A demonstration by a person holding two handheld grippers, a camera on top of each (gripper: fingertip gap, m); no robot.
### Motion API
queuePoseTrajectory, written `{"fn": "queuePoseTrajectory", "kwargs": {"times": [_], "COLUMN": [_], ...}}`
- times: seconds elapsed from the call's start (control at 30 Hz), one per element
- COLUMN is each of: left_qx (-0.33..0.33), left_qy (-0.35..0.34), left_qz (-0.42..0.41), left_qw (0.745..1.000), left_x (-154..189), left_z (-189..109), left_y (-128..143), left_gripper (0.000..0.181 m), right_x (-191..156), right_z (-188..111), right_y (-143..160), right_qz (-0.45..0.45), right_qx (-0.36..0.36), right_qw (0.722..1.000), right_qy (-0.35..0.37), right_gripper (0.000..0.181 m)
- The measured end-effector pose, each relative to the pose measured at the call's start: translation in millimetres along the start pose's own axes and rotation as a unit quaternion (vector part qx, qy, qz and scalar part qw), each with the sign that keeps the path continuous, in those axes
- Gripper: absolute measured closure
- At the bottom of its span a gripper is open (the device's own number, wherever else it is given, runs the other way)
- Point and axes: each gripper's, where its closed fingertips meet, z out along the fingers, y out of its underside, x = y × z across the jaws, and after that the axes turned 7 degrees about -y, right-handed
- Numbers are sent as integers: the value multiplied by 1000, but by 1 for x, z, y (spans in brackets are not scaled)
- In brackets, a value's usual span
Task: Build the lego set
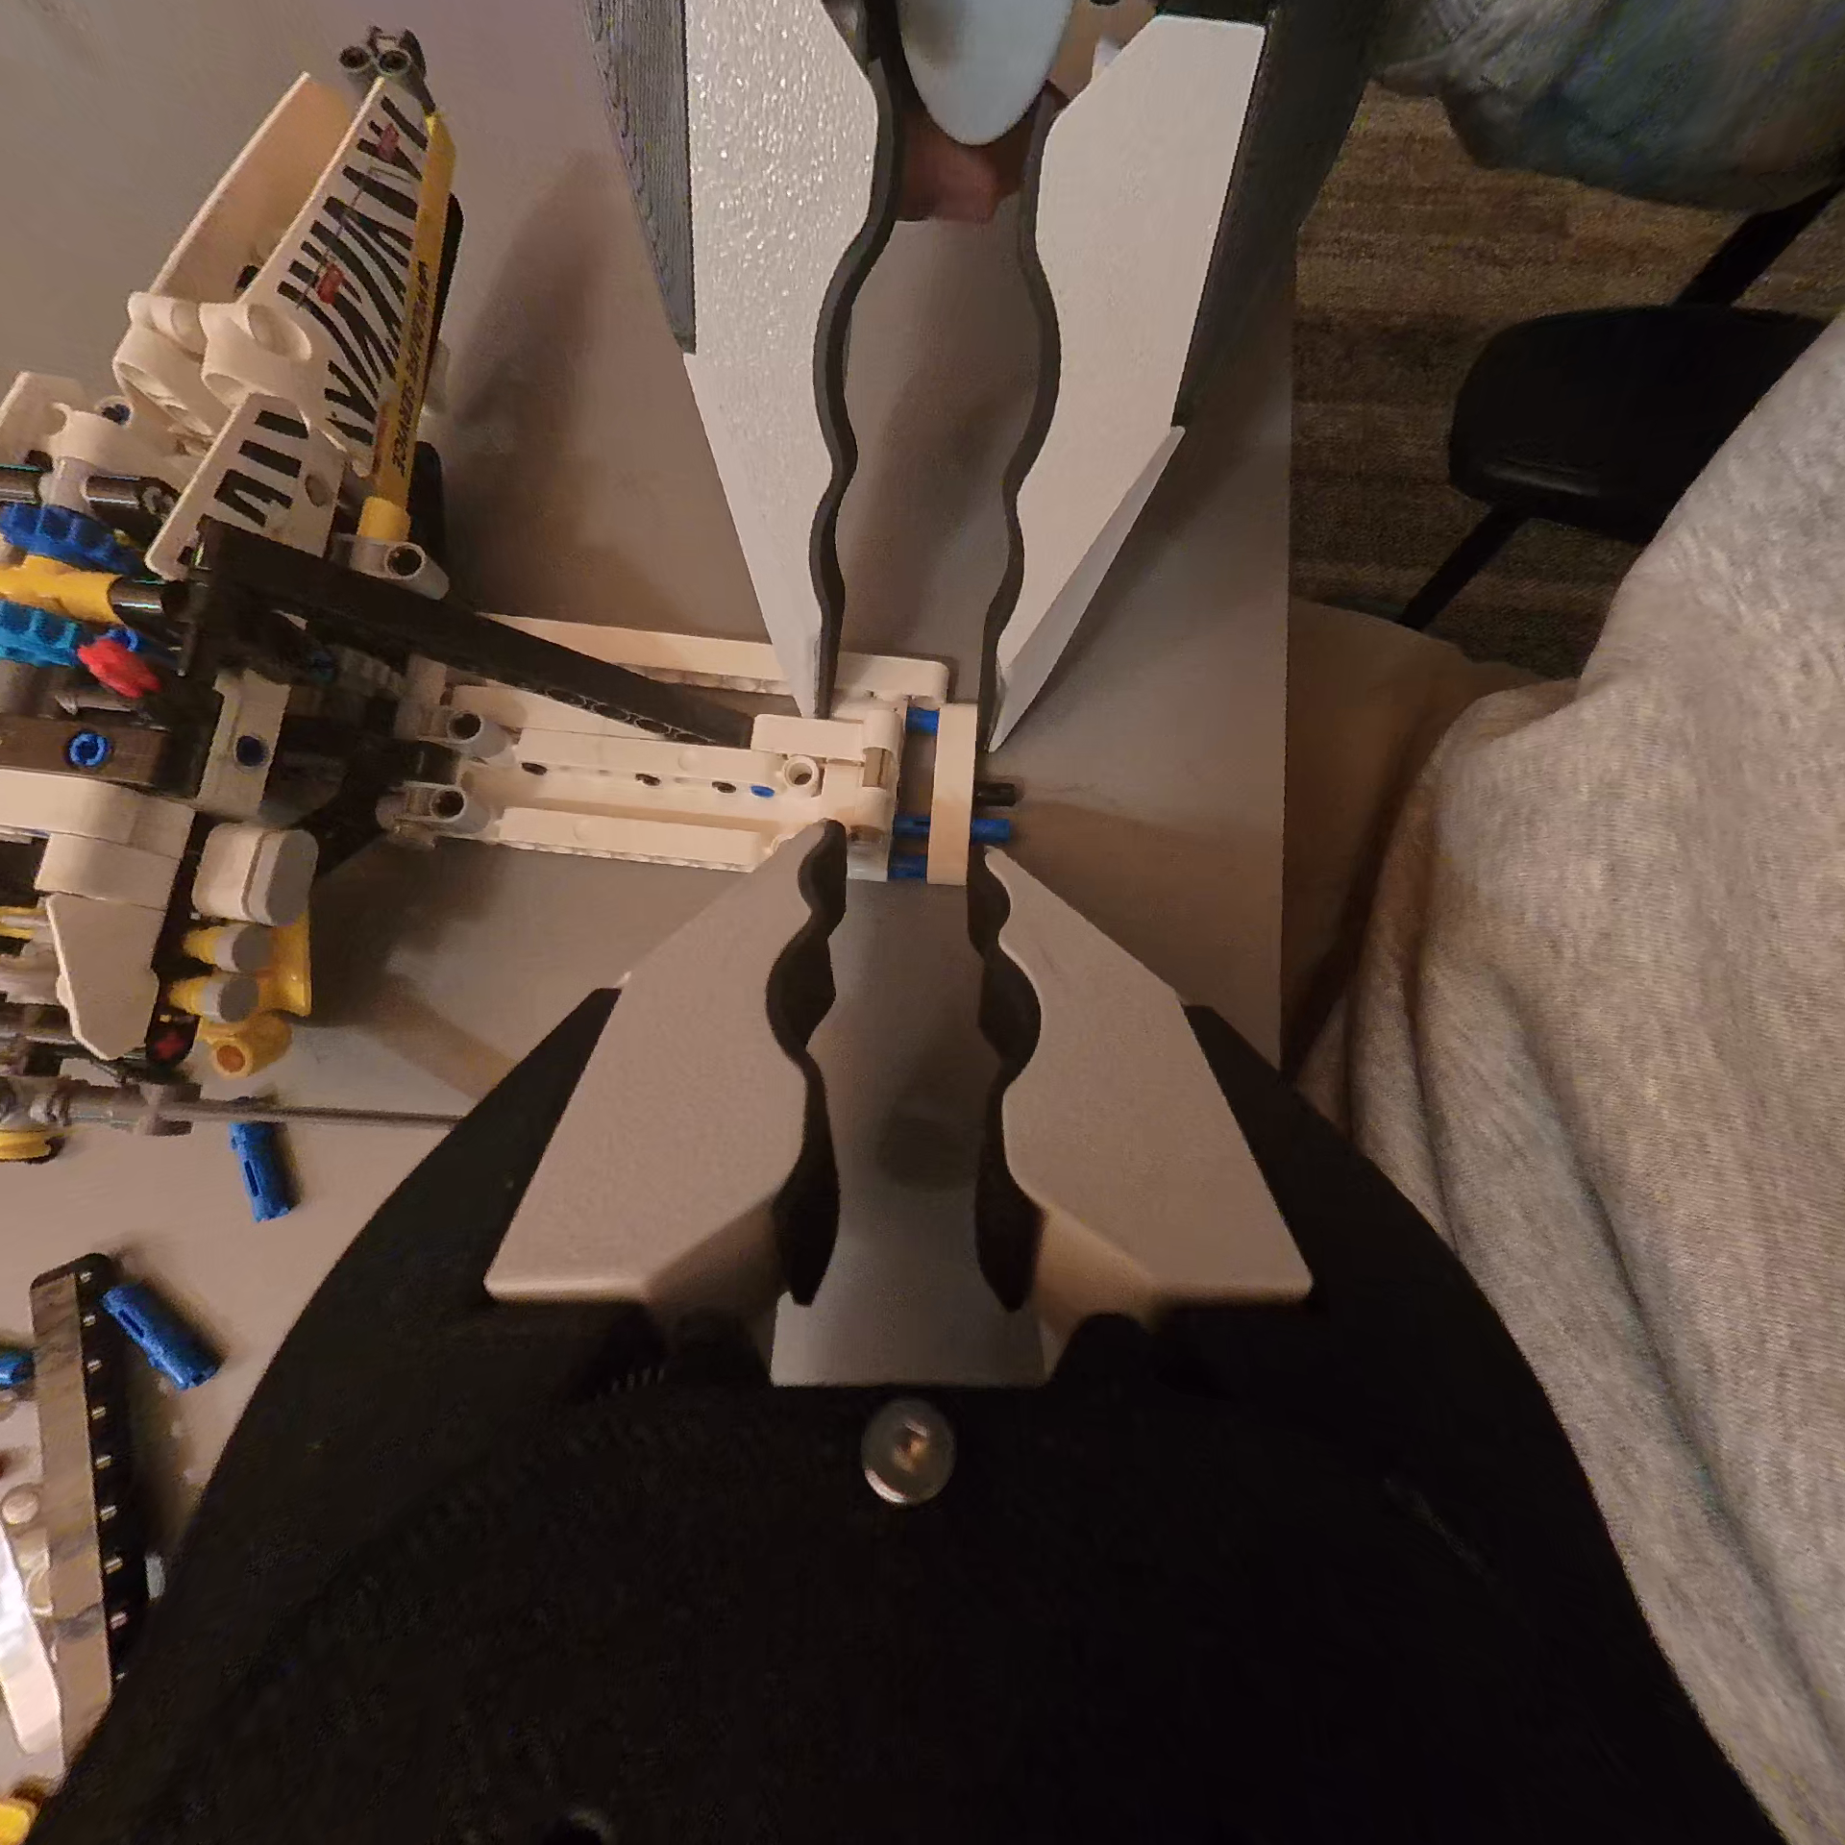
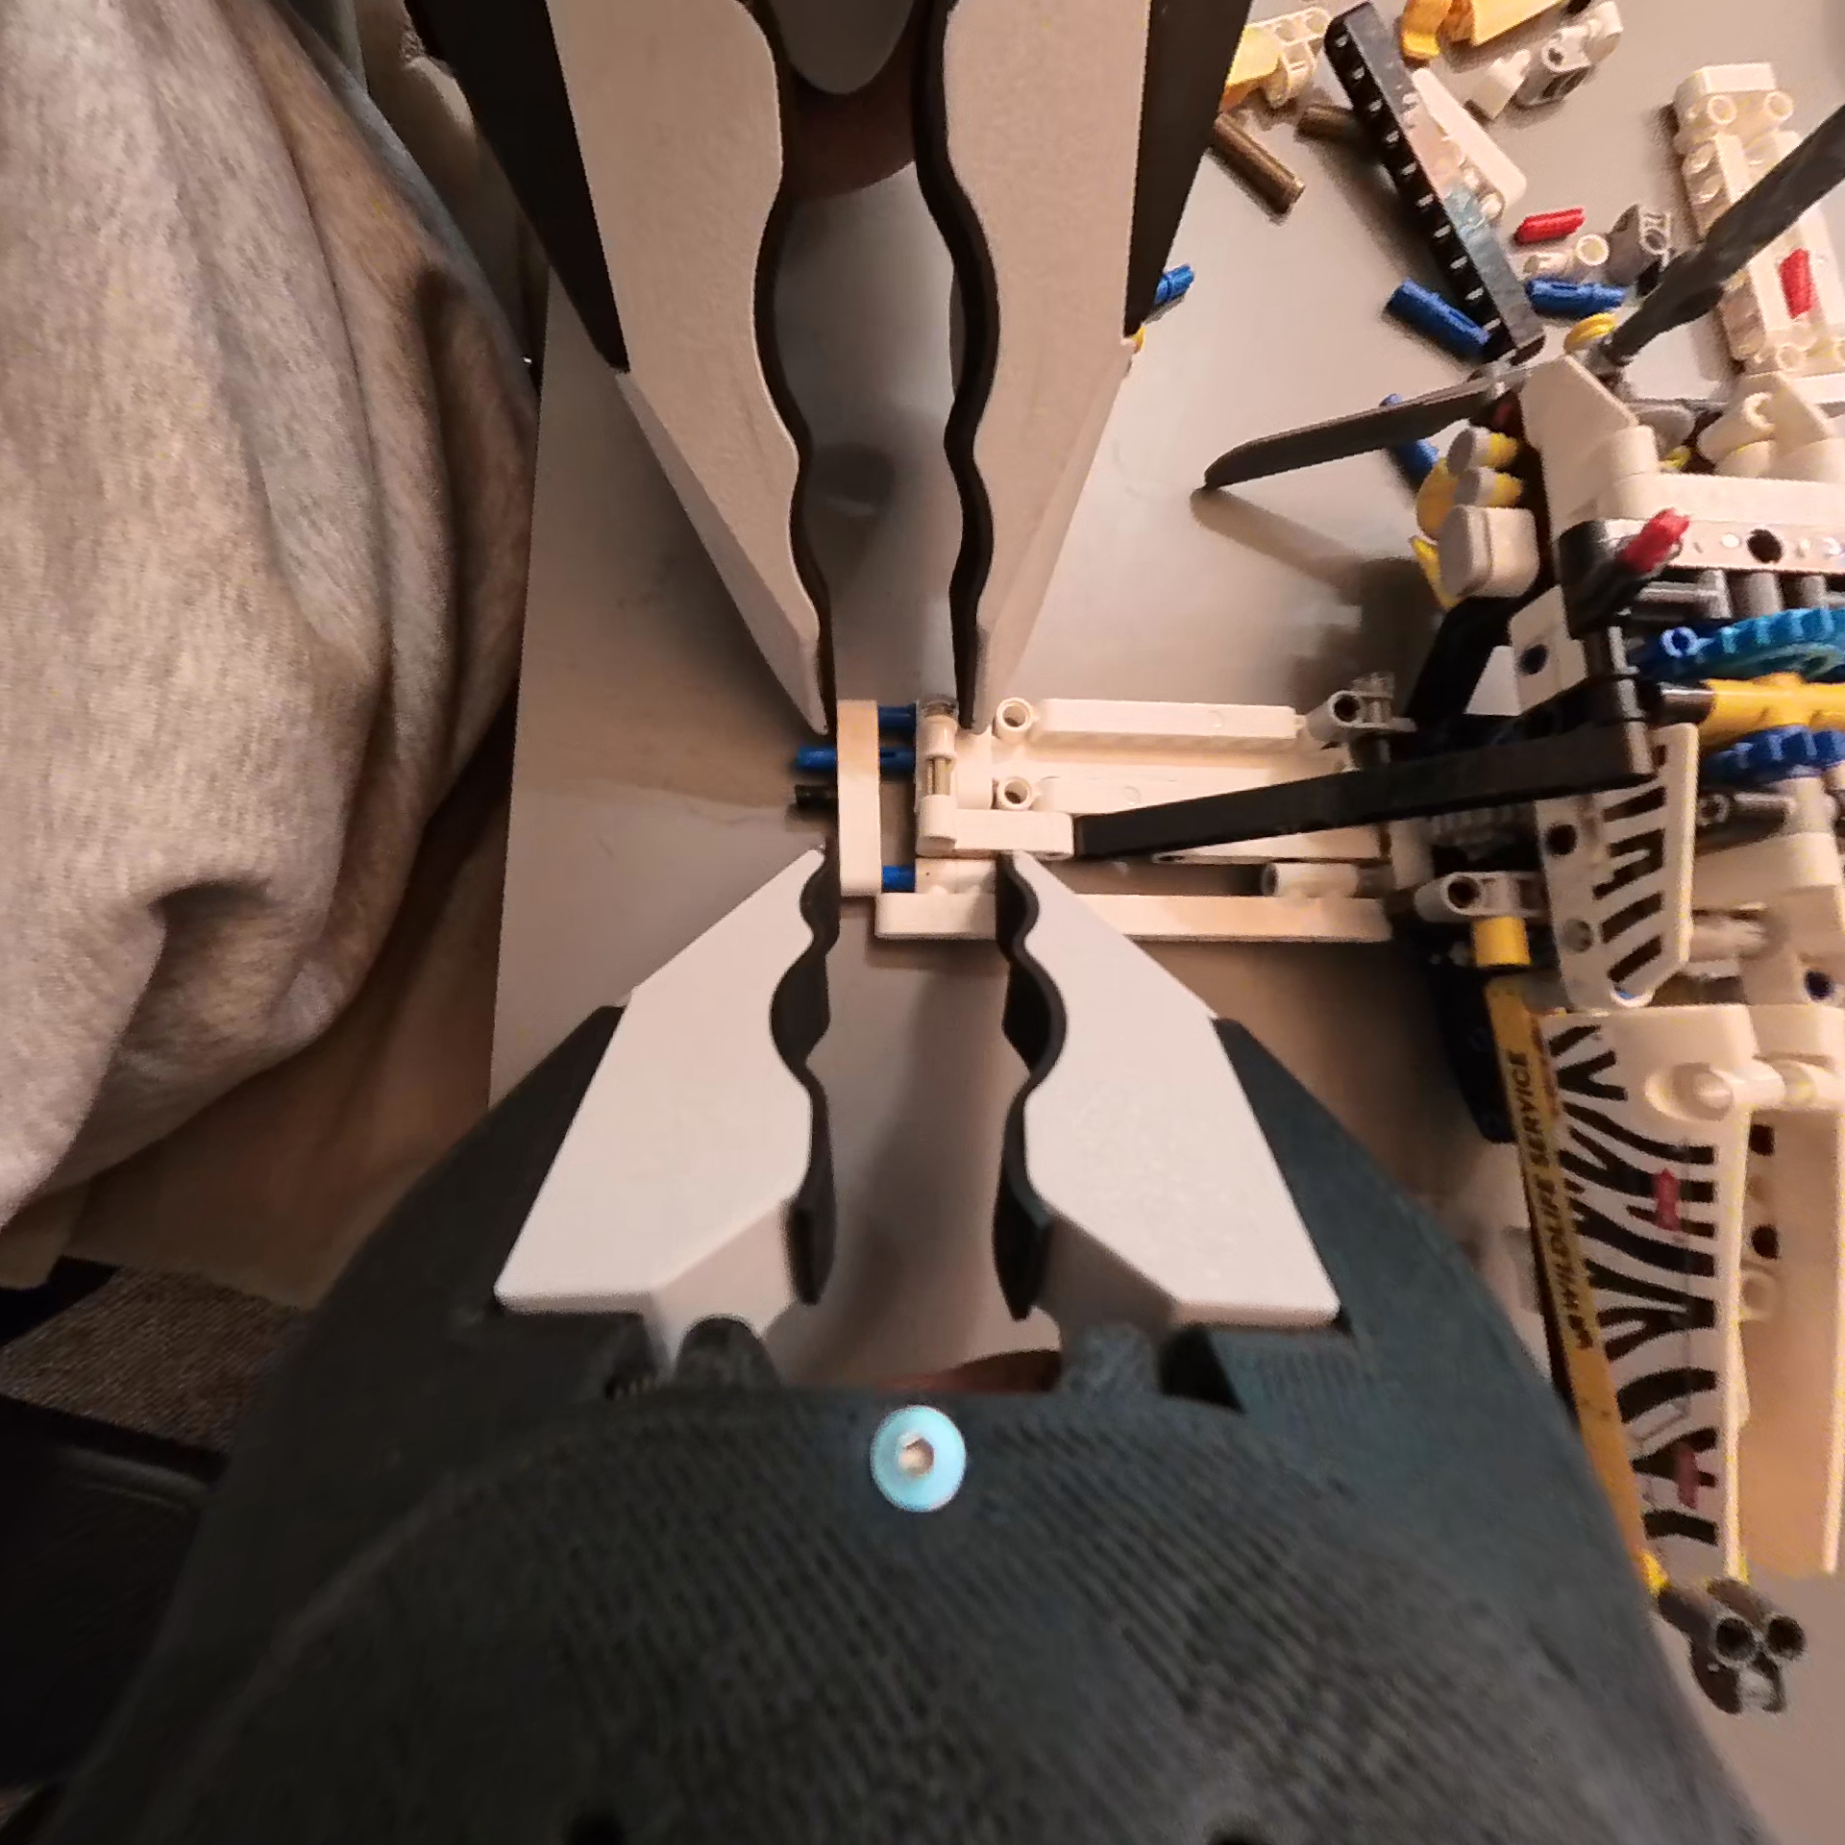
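The left gripper (image 1: 907, 849) and the right gripper (image 2: 911, 874) face each other across the white tail boom (image 1: 639, 789) of a lego helicopter (image 1: 200, 699) on the grey tabletop (image 1: 559, 499). Each has its fingers partly open, straddling the boom's end, where a white disc (image 1: 948, 794) sits on blue pins (image 1: 911, 825); whether they grip is unclear. Farther off, loose parts (image 2: 1438, 309) lie beyond the model.

A pale grey table (image 1: 1128, 759) spreads beneath and beyond the fingers under warm, dim light, while off to their right lie brown carpet (image 1: 1398, 329) and a black chair (image 1: 1617, 419).
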Motion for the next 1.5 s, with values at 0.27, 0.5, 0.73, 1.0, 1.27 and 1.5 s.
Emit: {"fn": "queuePoseTrajectory", "kwargs": {"times": [0.27, 0.5, 0.73, 1.0, 1.27, 1.5], "left_qx": [1, 0, 0, 0, 2, -3], "left_qy": [8, 16, 22, 25, 13, -16], "left_qz": [5, 0, -3, -5, -3, 8], "left_qw": [1000, 1000, 1000, 1000, 1000, 1000], "left_x": [0, 0, 0, 0, -2, -5], "left_z": [-1, -1, -2, -2, -3, -3], "left_y": [0, 1, 1, 1, 1, 4], "left_gripper": [160, 160, 160, 160, 156, 149], "right_x": [0, -1, -1, -2, -1, -1], "right_z": [0, 0, 0, 0, 0, 0], "right_y": [0, 0, 0, 1, 2, 1], "right_qz": [-1, -2, -19, -17, -15, -6], "right_qx": [3, 21, 5, 5, -17, -5], "right_qw": [1000, 1000, 1000, 1000, 999, 1000], "right_qy": [1, -8, -3, -7, -36, -26], "right_gripper": [151, 152, 152, 151, 151, 151]}}
